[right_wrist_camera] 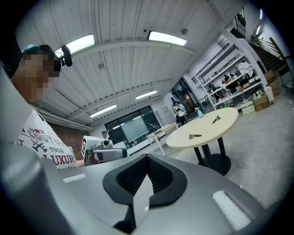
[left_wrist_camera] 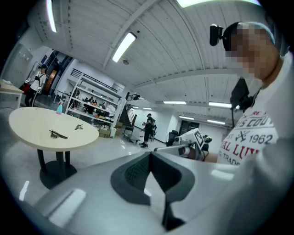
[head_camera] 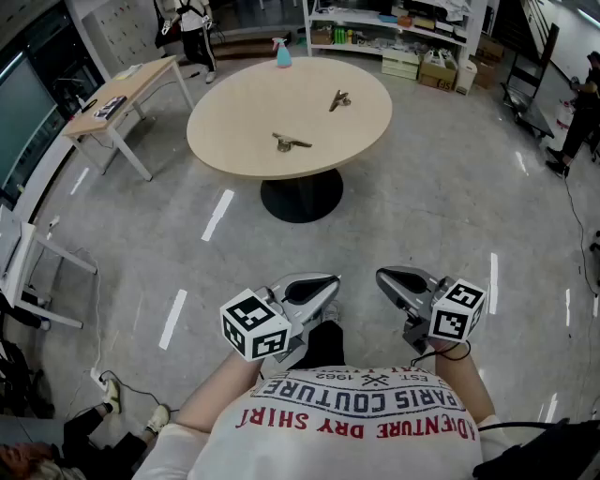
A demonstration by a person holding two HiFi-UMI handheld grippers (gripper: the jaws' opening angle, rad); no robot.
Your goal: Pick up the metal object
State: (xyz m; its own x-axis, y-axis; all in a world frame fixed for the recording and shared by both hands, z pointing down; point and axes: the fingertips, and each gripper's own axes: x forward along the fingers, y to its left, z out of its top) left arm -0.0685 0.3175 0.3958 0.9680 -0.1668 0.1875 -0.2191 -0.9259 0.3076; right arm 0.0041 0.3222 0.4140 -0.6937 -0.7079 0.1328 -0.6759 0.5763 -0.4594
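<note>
Two metal objects lie on a round beige table [head_camera: 244, 141]: one near its front [head_camera: 291, 142], another further back to the right [head_camera: 338, 100]. My left gripper [head_camera: 322, 282] and right gripper [head_camera: 386, 277] are both held close to the person's chest, far short of the table, and both are shut with nothing in them. From the left gripper view the shut tips [left_wrist_camera: 150, 154] point past the table, where the front metal object [left_wrist_camera: 58, 134] shows small at left. In the right gripper view the shut tips [right_wrist_camera: 147, 158] sit below the table, with the front metal object [right_wrist_camera: 195, 136] on it.
A blue spray bottle [head_camera: 283, 54] stands at the table's far edge. A wooden desk [head_camera: 122, 94] is to the left, and shelving [head_camera: 394, 28] with boxes lines the back. People stand at the back and at the right. Cables [head_camera: 112, 394] lie on the floor at lower left.
</note>
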